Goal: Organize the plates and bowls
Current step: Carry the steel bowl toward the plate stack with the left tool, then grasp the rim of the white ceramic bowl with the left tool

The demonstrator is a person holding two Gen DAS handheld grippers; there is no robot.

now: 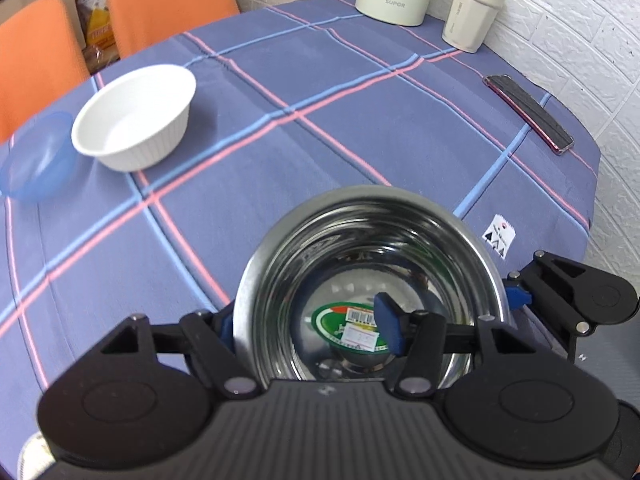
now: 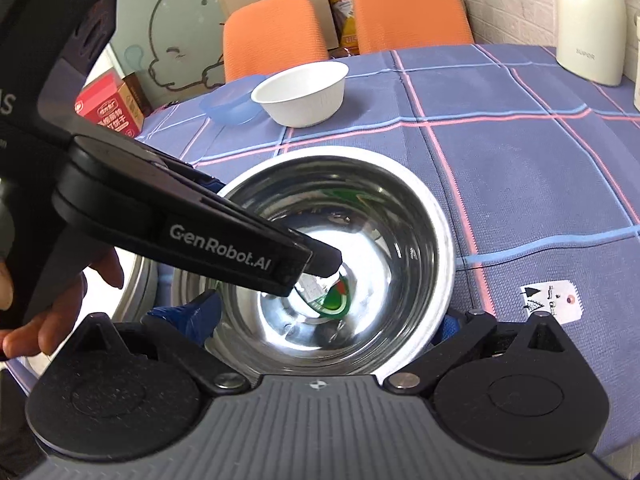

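The steel bowl (image 1: 372, 280) fills the lower middle of the left wrist view. The left claw (image 1: 308, 330) grasps its rim: one blue pad (image 1: 386, 322) is inside the bowl and the other finger is outside, at the left of the rim. In the right wrist view the same steel bowl (image 2: 336, 264) sits between the fingers of the right claw (image 2: 324, 320), which is spread wide around it. I cannot tell if these fingers touch the bowl wall.

A green sticker (image 1: 352, 330) is on the bottom of the bowl. At the lower left of the right wrist view another steel rim shows behind the bowl; perhaps it is a second bowl or a plate, but I cannot say.

The white bowl (image 1: 134, 118) and the blue plastic bowl (image 1: 36, 156) stand close together in the upper left, well apart from the steel bowl, on the table (image 1: 360, 112) with the checked cloth.

The risks, as I judge them:
- The grip is only on a thin, smooth rim, so the bowl can turn or slip out when it is lifted.
- The two claws are very close, and a move of one can knock the other.
- The bowl seems near the table edge, so a slip may send it to the floor.
- The phone (image 1: 528, 114) at the right edge could be pushed if the bowl swings there.
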